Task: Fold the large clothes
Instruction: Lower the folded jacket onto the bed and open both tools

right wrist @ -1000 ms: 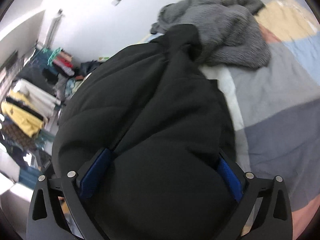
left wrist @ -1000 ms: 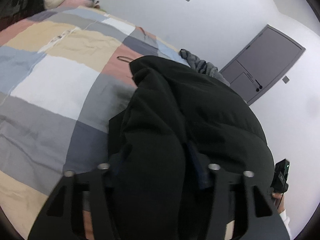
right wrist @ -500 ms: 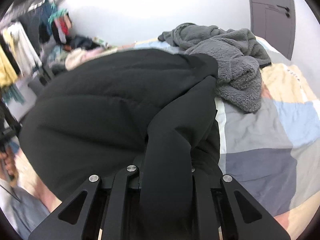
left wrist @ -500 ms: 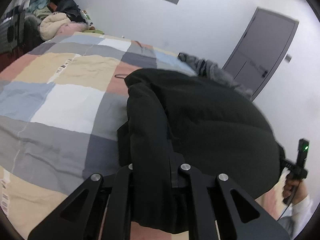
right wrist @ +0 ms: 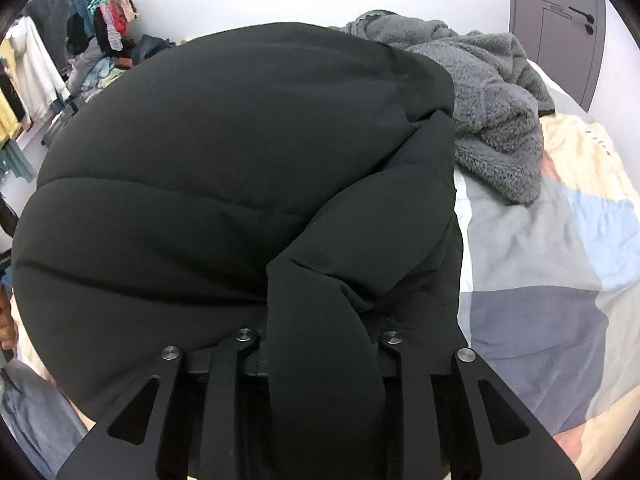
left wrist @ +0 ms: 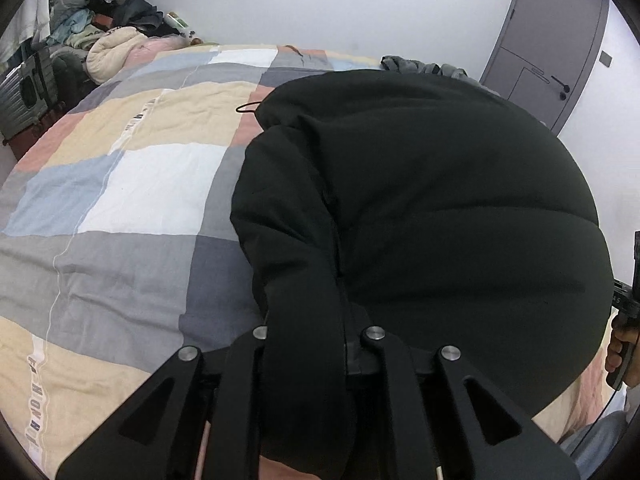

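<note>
A black puffer jacket (left wrist: 440, 208) lies on the patchwork bed quilt (left wrist: 140, 184). A fold of its left edge runs down between the jaws of my left gripper (left wrist: 312, 344), which pinch it while they are opening slightly. In the right wrist view the same jacket (right wrist: 200, 180) fills the middle. A thick fold of its right edge sits between the jaws of my right gripper (right wrist: 320, 344), which are also opening a little but still press the cloth. Fabric hides both grippers' pads.
A grey fleece garment (right wrist: 488, 112) lies bunched on the quilt (right wrist: 540, 280) just beyond the jacket. A grey door (left wrist: 552, 40) stands behind. Piled clothes (left wrist: 112, 40) and a hanging rack (right wrist: 108, 20) lie past the bed's far side. A hand (left wrist: 624, 340) shows at right.
Both grippers went from wide jaws around the jacket's edges to narrow jaws pinching a fold each. Both wrists rolled upright, and the jacket now bulges higher in view.
</note>
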Motion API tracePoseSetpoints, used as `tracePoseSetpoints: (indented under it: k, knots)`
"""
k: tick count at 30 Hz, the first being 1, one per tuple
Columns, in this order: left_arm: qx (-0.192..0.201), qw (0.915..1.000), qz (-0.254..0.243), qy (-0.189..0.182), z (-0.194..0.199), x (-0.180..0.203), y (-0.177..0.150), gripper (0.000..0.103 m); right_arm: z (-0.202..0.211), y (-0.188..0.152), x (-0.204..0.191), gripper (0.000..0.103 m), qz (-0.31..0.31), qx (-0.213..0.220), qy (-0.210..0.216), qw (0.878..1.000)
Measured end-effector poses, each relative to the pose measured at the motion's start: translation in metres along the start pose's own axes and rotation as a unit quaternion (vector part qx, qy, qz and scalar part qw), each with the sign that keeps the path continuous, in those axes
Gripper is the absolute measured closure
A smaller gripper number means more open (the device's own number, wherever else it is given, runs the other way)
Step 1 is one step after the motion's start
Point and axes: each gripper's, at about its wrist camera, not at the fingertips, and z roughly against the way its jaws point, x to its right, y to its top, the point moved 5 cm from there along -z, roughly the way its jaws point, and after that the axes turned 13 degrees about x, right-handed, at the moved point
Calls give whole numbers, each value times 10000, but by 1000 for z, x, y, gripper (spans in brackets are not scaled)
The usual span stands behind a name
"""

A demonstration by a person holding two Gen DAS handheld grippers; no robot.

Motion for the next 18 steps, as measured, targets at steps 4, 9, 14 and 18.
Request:
tracePoseSetpoints:
  k: [4, 9, 14, 18]
  knots:
    - [94, 9999, -76, 45, 5, 4, 3, 87, 1, 0, 1, 79, -114, -6, -13, 9999]
    - [107, 9995, 212, 204, 22, -4, 14, 79, 19, 6, 4, 66, -406, 79, -110, 9991]
    - [63, 9993, 355, 103, 44, -3, 25, 60, 55, 19, 10, 23, -697, 411, -64, 9967]
    - [486, 9982, 146, 314, 77, 6, 43, 18, 90, 41, 8, 22, -697, 726, -131, 9948]
